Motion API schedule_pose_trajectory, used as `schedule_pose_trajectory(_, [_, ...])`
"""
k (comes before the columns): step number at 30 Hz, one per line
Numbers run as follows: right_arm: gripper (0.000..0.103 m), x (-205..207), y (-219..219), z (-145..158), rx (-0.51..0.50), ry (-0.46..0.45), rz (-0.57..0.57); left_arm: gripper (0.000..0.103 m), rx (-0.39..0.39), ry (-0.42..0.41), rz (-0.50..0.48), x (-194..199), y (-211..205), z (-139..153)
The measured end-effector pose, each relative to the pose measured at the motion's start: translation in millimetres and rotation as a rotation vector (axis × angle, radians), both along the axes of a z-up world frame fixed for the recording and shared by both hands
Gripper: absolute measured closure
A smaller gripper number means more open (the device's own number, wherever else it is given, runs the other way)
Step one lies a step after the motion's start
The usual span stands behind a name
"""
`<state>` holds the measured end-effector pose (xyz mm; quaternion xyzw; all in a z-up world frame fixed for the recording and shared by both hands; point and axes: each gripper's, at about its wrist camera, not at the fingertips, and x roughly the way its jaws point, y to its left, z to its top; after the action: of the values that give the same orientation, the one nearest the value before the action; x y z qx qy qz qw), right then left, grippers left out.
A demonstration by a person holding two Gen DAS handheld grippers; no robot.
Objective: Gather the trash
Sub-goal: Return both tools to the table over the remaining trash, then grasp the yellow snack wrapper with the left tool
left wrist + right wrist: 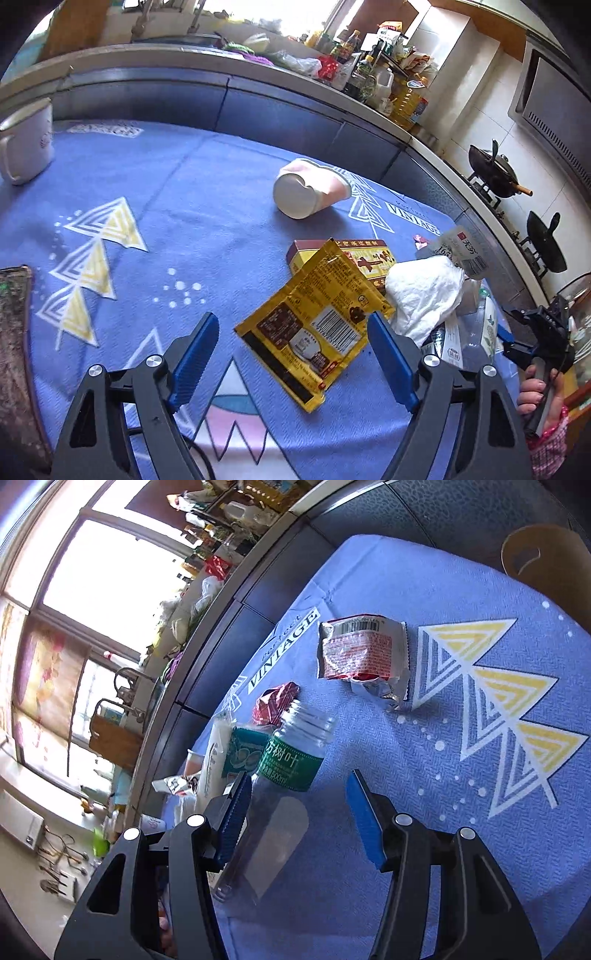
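Kitchen setting, with a bench [155, 192] under a blue patterned cloth and a cluttered worktop and hobs beyond.

Left hand-held gripper [293, 354]: spread wide, pressing on nothing. Yellow sachet [314, 325] lying flat between and just ahead of its fingers, with the far-right corner close against the right finger; contact there cannot be told. Farther ahead: a red-and-yellow box [365, 258] partly under the sachet, and a tipped-over pink cup [310, 192] beyond it. Ahead and to the right: a crumpled white tissue [424, 295] and a clear wrapper with a red label [461, 251]. Far left: an upright white mug [26, 144], probably not trash.

Right hand-held gripper [295, 812]: about half spread, straddling a capless clear bottle with a green label [284, 775]. Left pad right against the bottle's side, right pad [364, 819] standing clear, so no squeeze yet. Ahead of it: a crumpled red foil scrap [275, 701] and a silver-red snack wrapper [362, 653]. Left of the bottle: a white-and-teal pack [229, 753].

Progress, judged from the spread of litter: barely begun. Nothing lifted, no bin or bag in sight, every piece on the cloth. Left to do: closing on sachet and bottle, then gathering box, cup, tissue, wrappers and foil.
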<state>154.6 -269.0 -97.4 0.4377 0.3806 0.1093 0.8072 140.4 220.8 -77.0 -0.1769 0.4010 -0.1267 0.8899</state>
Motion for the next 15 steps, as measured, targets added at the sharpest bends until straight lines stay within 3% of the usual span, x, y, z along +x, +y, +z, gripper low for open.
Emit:
schedule_pose_trajectory(2, [0.048,8.1,-3.7,-5.9,0.028,0.025,-0.007,0.024,-0.063,0.017,-0.034,11.8,1.8,-7.6])
schedule_pose_trajectory(4, [0.048,15.4,-3.7,-9.6,0.035,0.046,-0.014,0.038,-0.084,0.05,-0.068,21.0,-0.6,-16.1])
schedule_pose_trajectory(6, [0.047,22.8,-1.8,-11.8,0.036,0.06,-0.017,0.079,-0.089,0.069,-0.104,22.1,-5.1,-21.5])
schedule_pose_trajectory(8, [0.045,28.5,2.6,-11.6,0.025,0.066,-0.009,0.103,-0.074,0.088,-0.129,17.0,-10.6,-25.9])
schedule_pose_trajectory(14, [0.042,33.7,15.8,-10.9,0.015,0.073,0.02,0.103,-0.099,0.117,-0.118,-21.8,-16.2,-32.6])
schedule_pose_trajectory(15, [0.042,30.9,17.3,-9.8,0.008,0.069,0.017,0.093,-0.087,0.129,-0.102,-27.5,-17.0,-33.4])
